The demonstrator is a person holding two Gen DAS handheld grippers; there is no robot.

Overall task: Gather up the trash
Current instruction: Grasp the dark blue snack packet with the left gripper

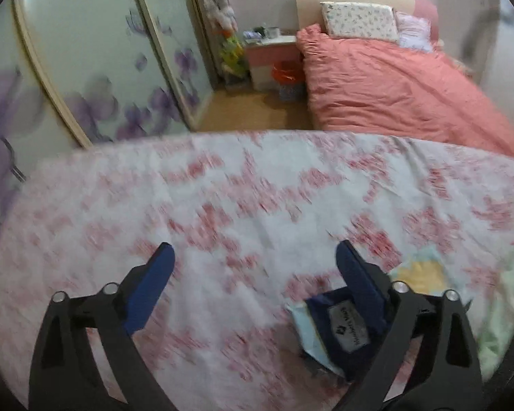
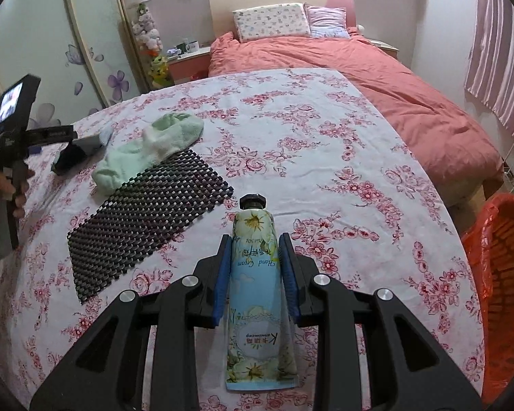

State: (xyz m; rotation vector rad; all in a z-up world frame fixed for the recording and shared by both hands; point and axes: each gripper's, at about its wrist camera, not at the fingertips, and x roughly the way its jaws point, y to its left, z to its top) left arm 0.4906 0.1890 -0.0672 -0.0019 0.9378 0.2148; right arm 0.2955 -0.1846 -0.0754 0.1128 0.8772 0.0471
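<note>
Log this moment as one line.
right gripper: shut on hand cream tube | left gripper: open, empty, above tablecloth | bin: beside table

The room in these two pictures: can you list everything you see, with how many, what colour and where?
hand cream tube: one, pale blue with flowers, clamped in the right tool
mesh mat: one, black, on the floral tablecloth
socks: a pale green heap, touching the mat's far edge
packet: one, navy with a white label, by the left tool's right finger
tablecloth: one, white with pink flowers
basket: one, orange, right of the table
bed: one, salmon cover, two pillows
left tool: blue pads, open, nothing between them
right tool: blue pads, shut on the tube
hand: one, holding the left tool's grip
</note>
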